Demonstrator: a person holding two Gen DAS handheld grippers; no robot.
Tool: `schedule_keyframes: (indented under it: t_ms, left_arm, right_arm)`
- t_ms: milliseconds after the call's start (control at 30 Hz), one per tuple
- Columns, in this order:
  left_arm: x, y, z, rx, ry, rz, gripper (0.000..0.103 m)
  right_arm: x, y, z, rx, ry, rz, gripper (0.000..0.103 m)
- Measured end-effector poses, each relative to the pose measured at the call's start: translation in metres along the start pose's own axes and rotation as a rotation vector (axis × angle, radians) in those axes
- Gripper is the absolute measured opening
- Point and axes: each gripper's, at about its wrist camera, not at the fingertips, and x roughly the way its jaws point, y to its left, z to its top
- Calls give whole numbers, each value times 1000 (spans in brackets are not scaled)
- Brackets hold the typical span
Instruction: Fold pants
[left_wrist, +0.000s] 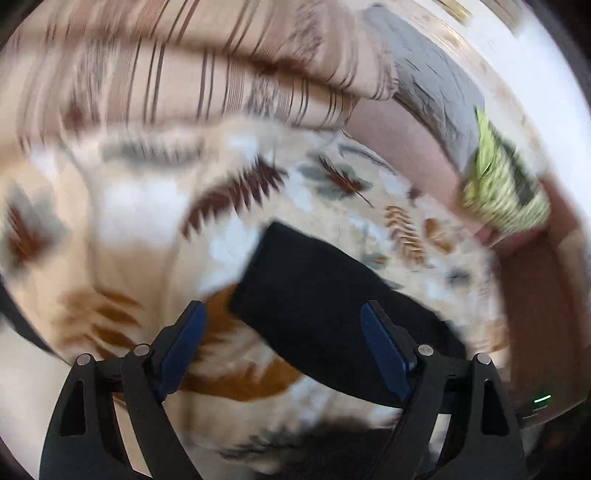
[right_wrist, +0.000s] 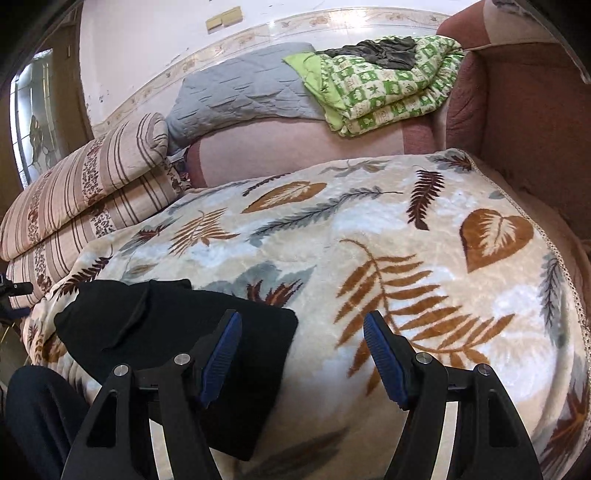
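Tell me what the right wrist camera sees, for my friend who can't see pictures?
Black pants, partly folded, lie on a cream leaf-print blanket while the right gripper hovers open at their edge, holding nothing. Behind are striped cushions, a grey quilt and a green checked blanket.

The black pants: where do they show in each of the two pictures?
Left wrist view: the black pants lie low, centre-right, reaching behind the right finger of the left tool.
Right wrist view: the pants sit at lower left, behind the left finger of the right tool.
Shared landmark: the green checked quilt at the back, upper right.
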Motion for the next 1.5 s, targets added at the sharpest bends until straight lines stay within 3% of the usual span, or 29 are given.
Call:
schedule_keyframes:
  t_ms: [33, 67, 233, 333, 400, 467, 667, 767, 833, 900, 1000, 1167, 1333, 1500]
  left_arm:
    - [11, 9, -2, -50, 43, -90, 85]
    - [19, 13, -3, -79, 68, -127, 85]
    - [61, 34, -15, -252, 152, -200, 85]
    - [60, 42, -16, -343, 117, -249, 87]
    - [62, 47, -16, -397, 105, -280, 94]
    - [66, 46, -15, -416, 80, -315, 101]
    - [69, 43, -11, -438, 26, -375, 102]
    - [65, 48, -14, -451, -9, -408, 80]
    - [66, 53, -15, -448, 2, -380, 65]
    - [70, 58, -16, -461, 17, -350, 40]
    - [74, 65, -20, -474, 22, -309, 16]
    - [62, 52, -21, -353, -18, -234, 8]
    - [23, -13, -18, 15, -142, -99, 8]
    - [-12, -85, -30, 305, -231, -117, 7]
  right_arm:
    - [1, 2, 0, -5, 1, 0, 70]
    - [3, 4, 0, -13, 3, -1, 70]
    - [1, 10, -1, -48, -3, -16, 70]
    - [1, 9, -1, -44, -8, -17, 70]
    - [1, 8, -1, -40, -12, -21, 70]
    - [1, 7, 0, -35, -14, -19, 70]
    - [-2, 8, 0, -39, -20, -17, 70]
    - [-4, 7, 0, -35, -25, -15, 70]
    - [-3, 7, 0, -33, -24, -14, 70]
    - [-3, 7, 0, -36, -24, -14, 70]
    - [-4, 8, 0, -39, -24, -15, 70]
    - [-5, 7, 1, -28, -24, -16, 70]
    - [-6, 6, 1, -20, -27, -12, 70]
    - [-8, 0, 3, 23, -31, 5, 70]
